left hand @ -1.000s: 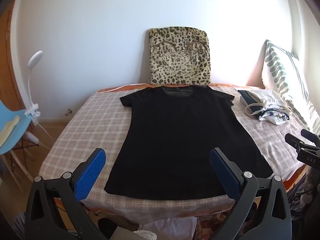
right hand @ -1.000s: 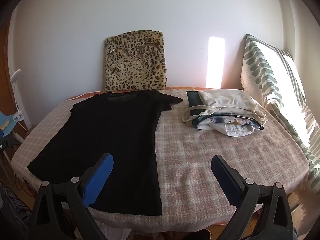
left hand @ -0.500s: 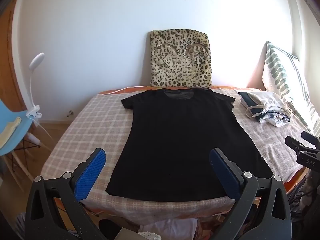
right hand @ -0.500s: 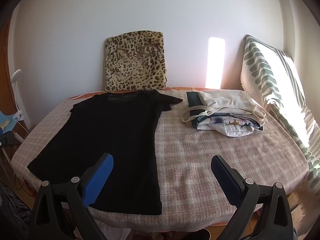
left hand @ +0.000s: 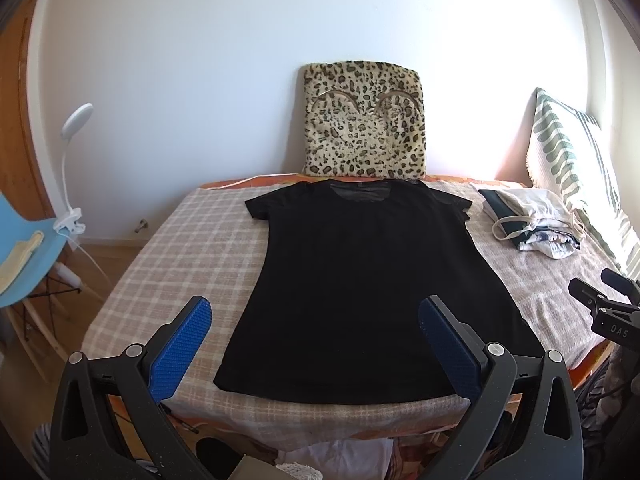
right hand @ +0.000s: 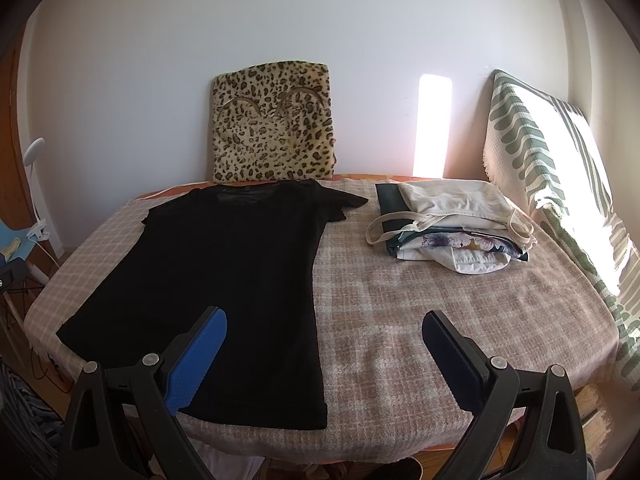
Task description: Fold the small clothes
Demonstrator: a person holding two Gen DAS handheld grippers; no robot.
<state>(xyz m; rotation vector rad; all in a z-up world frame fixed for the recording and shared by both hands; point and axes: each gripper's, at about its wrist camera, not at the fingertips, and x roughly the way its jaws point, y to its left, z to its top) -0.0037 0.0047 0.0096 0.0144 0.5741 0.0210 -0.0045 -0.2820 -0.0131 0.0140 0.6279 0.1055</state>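
A black t-shirt [left hand: 368,276] lies flat and spread out on the checked table cover [left hand: 176,264], collar toward the far wall. It also shows in the right wrist view [right hand: 216,264]. My left gripper [left hand: 316,316] is open and empty, held above the shirt's near hem. My right gripper [right hand: 324,332] is open and empty, above the shirt's near right corner. The right gripper's black body [left hand: 600,312] shows at the right edge of the left wrist view.
A stack of folded clothes [right hand: 448,224] with a cream top lies at the far right of the table. A leopard-print cushion [left hand: 362,120] leans on the wall. A green-striped pillow [right hand: 560,184] stands at right. A blue chair [left hand: 24,252] and clip lamp [left hand: 72,168] stand left.
Both grippers have drifted slightly back and up from the table; both stay open and empty. The shirt has not moved.
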